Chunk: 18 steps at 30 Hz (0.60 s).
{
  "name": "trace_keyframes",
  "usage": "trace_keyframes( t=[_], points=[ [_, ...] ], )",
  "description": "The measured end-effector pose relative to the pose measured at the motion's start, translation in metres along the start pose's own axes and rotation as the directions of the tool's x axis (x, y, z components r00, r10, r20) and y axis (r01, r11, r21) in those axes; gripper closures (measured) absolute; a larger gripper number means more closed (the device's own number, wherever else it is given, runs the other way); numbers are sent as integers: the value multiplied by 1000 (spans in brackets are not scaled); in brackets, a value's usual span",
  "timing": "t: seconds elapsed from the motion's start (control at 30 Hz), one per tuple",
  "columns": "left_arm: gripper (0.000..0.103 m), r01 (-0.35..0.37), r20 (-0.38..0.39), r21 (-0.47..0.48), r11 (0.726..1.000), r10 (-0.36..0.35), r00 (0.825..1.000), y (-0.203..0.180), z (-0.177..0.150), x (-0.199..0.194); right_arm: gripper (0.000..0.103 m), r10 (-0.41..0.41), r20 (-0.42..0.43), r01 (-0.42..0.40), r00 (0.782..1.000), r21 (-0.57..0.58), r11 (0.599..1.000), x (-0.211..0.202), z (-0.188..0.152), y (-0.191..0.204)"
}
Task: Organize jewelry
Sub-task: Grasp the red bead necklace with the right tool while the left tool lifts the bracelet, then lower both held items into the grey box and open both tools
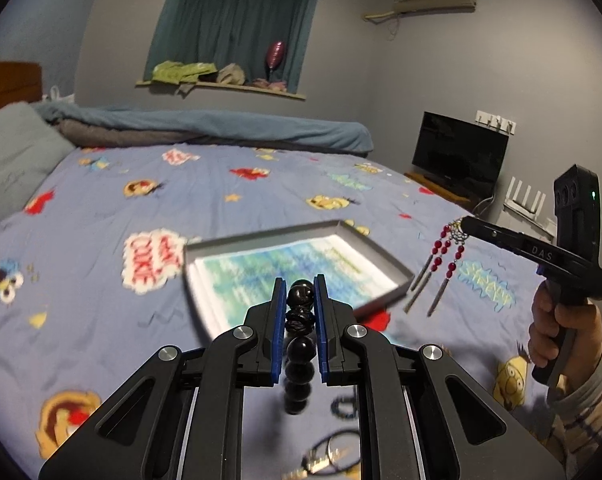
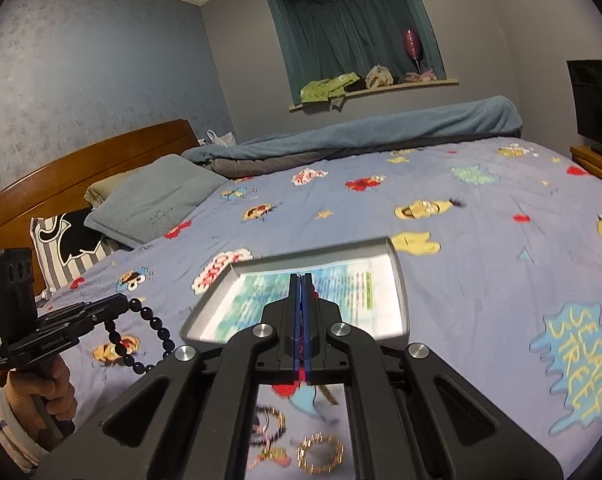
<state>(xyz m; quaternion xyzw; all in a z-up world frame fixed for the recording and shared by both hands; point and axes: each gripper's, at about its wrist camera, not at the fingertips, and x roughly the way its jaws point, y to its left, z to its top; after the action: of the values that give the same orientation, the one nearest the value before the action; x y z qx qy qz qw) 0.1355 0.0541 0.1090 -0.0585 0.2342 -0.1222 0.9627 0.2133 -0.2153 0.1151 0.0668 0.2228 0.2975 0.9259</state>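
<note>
My left gripper (image 1: 299, 285) is shut on a black bead bracelet (image 1: 299, 320), held above the bed; the bracelet hangs as a loop in the right wrist view (image 2: 149, 336). My right gripper (image 2: 303, 278) is shut on a red bead earring with metal tassels (image 1: 441, 268), which dangles to the right of the tray. An open grey tray (image 1: 397, 268) with a blue-green printed liner lies on the bedspread ahead of both grippers; it also shows in the right wrist view (image 2: 399, 280).
Gold bracelets and rings (image 2: 321, 452) lie on the cartoon-print bedspread (image 2: 481, 240) beneath the right gripper. More jewelry (image 1: 333, 452) lies under the left gripper. Pillows (image 2: 153, 200) and a headboard stand at the left, a television (image 1: 459, 152) at the right.
</note>
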Motion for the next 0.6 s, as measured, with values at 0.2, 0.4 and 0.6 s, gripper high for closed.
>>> trace_keyframes(
  t=[0.2, 0.4, 0.6],
  points=[
    [89, 18, 1, 20, 1000, -18, 1000, -3, 37, 30, 102, 22, -10, -22, 1000, -4, 1000, 28, 32, 1],
    [89, 18, -35, 20, 1000, -17, 999, 1, 43, 74, 102, 33, -81, -35, 996, -16, 999, 72, 32, 5],
    [89, -14, -137, -5, 1000, 13, 990, 17, 8, 118, 102, 1, -207, -1, 978, 0, 1000, 116, -6, -7]
  ],
)
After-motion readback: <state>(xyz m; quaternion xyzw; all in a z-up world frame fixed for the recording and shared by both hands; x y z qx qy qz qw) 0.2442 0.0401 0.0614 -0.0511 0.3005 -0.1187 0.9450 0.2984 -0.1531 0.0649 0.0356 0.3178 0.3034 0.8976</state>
